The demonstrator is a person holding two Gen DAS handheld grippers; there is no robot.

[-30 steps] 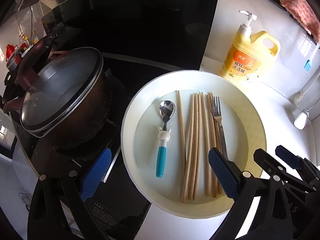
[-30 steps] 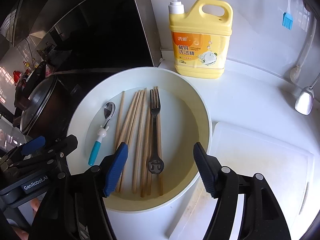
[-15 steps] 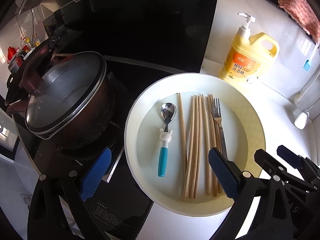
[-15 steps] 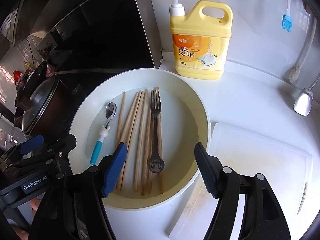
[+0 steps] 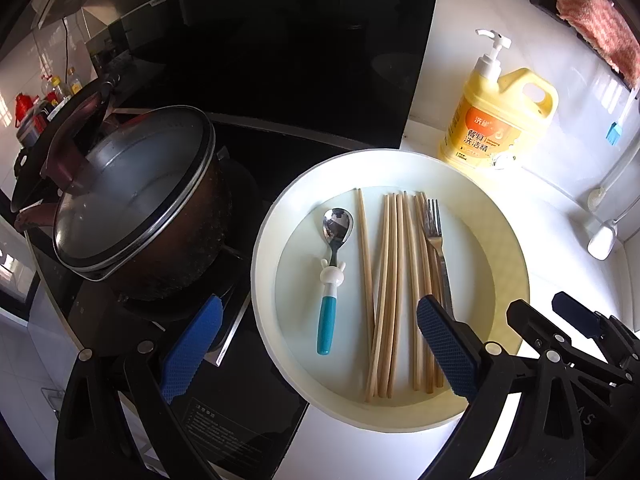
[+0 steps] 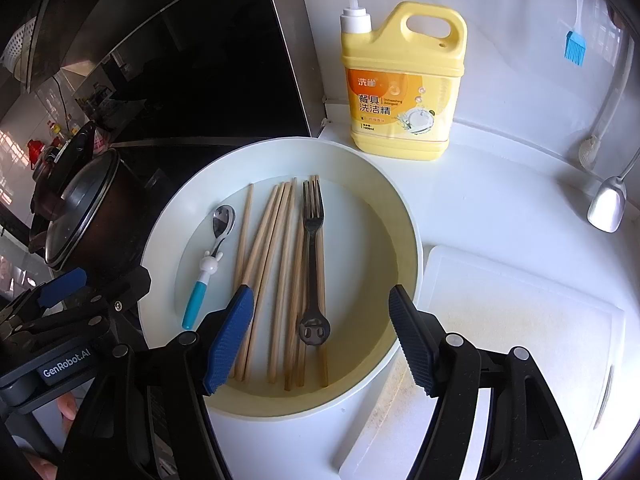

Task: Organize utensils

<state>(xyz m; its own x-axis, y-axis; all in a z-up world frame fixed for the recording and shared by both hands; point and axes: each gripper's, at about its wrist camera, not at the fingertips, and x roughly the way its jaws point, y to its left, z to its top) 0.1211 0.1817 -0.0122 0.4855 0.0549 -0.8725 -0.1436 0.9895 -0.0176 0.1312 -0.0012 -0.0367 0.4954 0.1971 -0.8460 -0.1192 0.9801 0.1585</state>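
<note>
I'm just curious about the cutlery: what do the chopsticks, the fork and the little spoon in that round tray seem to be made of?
Chopsticks: probably bamboo or wood, pale tan and matte. Fork: looks like metal, dark grey with dull glints. Spoon: shiny mirror-like metal bowl, with what seems a plastic handle, white figure and teal grip. Tray: likely plastic, smooth cream.

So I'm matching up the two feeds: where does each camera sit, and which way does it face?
Left wrist: on the left gripper, angled down at the basin and lidded pot; its open fingers and the right gripper show.
Right wrist: on the right gripper, angled down at the basin and cutting board; open fingers show.
Shared: spoon, chopsticks, fork, detergent bottle.
</note>
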